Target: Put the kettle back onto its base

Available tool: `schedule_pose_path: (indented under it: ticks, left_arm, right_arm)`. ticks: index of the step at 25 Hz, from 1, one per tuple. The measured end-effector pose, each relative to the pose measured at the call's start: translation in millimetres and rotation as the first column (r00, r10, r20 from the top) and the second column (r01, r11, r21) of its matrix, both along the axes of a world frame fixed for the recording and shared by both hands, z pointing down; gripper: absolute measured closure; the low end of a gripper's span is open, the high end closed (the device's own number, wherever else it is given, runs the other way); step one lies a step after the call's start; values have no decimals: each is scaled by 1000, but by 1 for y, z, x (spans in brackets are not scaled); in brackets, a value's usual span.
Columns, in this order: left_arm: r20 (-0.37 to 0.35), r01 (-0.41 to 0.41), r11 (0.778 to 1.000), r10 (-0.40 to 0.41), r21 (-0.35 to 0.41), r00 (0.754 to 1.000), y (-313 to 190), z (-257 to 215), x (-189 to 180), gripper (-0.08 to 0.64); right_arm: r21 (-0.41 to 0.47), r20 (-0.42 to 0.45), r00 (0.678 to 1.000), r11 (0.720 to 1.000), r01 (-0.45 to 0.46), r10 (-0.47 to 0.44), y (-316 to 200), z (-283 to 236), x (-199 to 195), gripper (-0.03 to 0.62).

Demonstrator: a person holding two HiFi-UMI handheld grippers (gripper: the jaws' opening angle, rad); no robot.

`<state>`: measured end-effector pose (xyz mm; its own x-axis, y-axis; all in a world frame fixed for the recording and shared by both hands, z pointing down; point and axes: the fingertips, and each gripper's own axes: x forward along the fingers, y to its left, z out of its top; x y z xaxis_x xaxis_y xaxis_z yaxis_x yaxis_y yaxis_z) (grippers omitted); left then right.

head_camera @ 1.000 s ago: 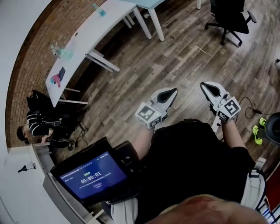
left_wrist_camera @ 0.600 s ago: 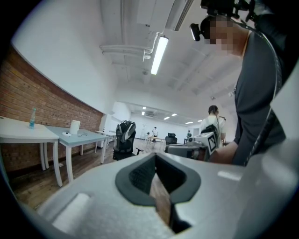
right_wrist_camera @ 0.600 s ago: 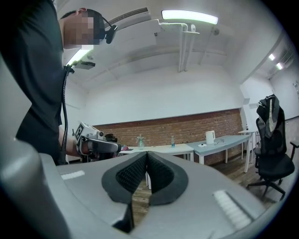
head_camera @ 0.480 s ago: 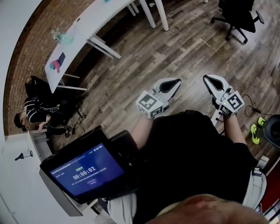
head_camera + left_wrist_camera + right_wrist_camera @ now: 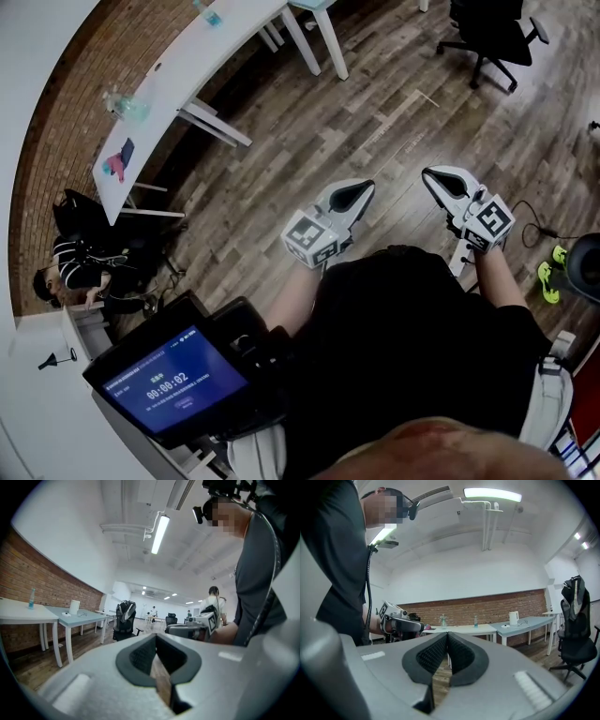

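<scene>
Two tools are in play: the left gripper (image 5: 368,186) and the right gripper (image 5: 428,173) are held level in front of the person, each with its jaws brought together on nothing. Beyond them stretches wooden floor (image 5: 375,112). Farthest off, by the brick wall, the white kettle (image 5: 513,618) stands upright on a pale blue table (image 5: 529,619), with what is probably its base (image 5: 505,626) just beside it and unoccupied. The kettle lies ahead and rightward of the right gripper, well apart from both tools; neither hand is plainly nearer. Its contents cannot be told.
</scene>
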<state>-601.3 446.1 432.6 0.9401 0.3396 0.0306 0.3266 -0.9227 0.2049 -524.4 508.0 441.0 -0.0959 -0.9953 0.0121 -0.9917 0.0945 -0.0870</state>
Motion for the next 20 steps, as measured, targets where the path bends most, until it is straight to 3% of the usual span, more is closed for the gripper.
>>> schedule_pose_path:
  ticks: [20]
  left_arm:
    - [16,-7,1000,7,8,1000,13,14,6,557]
  right_arm:
    - [-24,30,999,999,32,-32,16,16,-5,586]
